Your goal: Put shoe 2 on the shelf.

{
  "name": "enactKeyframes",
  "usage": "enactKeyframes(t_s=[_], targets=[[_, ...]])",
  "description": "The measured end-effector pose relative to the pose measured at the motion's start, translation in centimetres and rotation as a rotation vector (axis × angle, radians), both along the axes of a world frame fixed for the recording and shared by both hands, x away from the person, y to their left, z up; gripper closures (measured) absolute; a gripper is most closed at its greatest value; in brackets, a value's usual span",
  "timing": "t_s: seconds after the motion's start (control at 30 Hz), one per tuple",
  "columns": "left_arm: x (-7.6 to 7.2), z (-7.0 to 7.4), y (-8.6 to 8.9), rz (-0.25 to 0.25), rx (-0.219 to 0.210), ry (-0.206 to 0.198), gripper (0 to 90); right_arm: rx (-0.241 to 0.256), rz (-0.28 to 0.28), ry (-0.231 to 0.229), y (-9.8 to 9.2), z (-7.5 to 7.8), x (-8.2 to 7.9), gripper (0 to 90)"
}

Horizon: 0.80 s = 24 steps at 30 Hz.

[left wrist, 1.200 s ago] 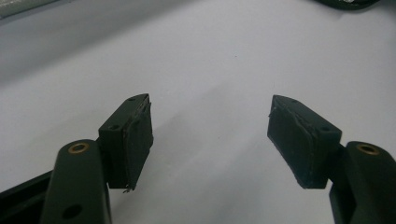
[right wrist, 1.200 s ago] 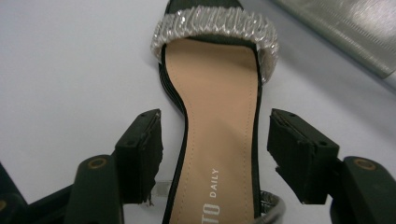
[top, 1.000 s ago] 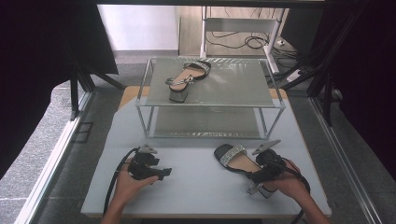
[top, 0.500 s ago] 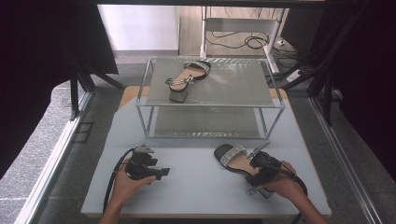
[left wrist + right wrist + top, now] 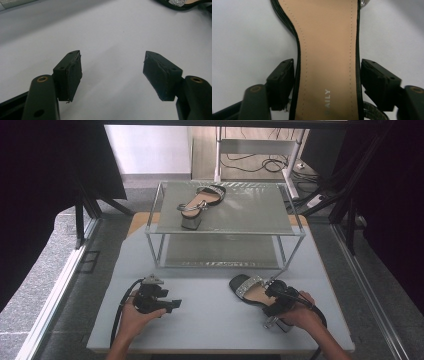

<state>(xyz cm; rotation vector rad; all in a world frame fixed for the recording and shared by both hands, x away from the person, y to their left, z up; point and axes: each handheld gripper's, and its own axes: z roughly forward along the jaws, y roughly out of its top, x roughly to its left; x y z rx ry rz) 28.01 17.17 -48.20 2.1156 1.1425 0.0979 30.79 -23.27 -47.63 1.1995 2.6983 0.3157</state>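
Note:
A black heeled sandal with a tan insole and glitter toe strap (image 5: 248, 289) lies on the grey table (image 5: 210, 325) at the front right. My right gripper (image 5: 274, 296) is over its middle. In the right gripper view the open jaws (image 5: 327, 82) straddle the narrow waist of the insole (image 5: 327, 50), each pad close beside an edge of the sole. Its mate, a second sandal (image 5: 199, 201), stands on the top of the wire-and-glass shoe rack (image 5: 225, 233). My left gripper (image 5: 170, 305) rests at the front left, open over bare table (image 5: 112, 72).
The rack stands across the middle of the table with a lower shelf (image 5: 220, 252) under the top one. Cables and a stand leg lie on the floor behind. Dark curtains hang at both sides. The sandal's toe (image 5: 180, 2) peeks in at the left gripper view's top right.
My right gripper has slid forward and left along the sandal, from its heel end to its waist. The left gripper has stayed put.

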Motion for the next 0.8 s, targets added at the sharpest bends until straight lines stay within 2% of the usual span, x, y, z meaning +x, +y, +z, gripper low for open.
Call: enactKeyframes(t_s=[0.03,0.13,0.23,0.33,0.43,0.53,0.63,0.8], targets=[[0.0,0.0,0.0,0.0,0.0,0.002,31.3,0.01,-0.005,0.008,-0.1,0.0,0.1,36.6],[0.0,-0.1,0.0,0.003,0.0,-0.001,31.4,0.023,-0.011,0.03,-0.1,-0.1,0.4,40.4],[-0.1,0.0,0.1,0.011,-0.007,-0.018,32.2,0.01,-0.013,0.032,0.1,0.0,0.4,41.0],[-0.1,0.1,0.1,0.01,-0.013,-0.018,32.2,0.033,-0.024,0.044,-0.2,0.0,0.6,41.3],[-0.2,0.1,0.2,0.009,-0.014,-0.015,32.1,0.073,-0.04,0.053,-0.6,0.1,0.7,41.4],[-0.2,0.2,0.2,-0.004,-0.047,-0.004,32.0,0.116,-0.042,0.057,-1.0,0.3,0.7,41.5],[-0.3,0.4,0.0,-0.002,-0.037,-0.017,32.2,0.184,-0.026,0.08,-1.4,1.0,0.5,41.5],[-0.6,0.8,-0.1,-0.011,-0.041,-0.032,32.2,0.257,-0.003,0.073,-1.8,1.9,-0.1,41.6]])
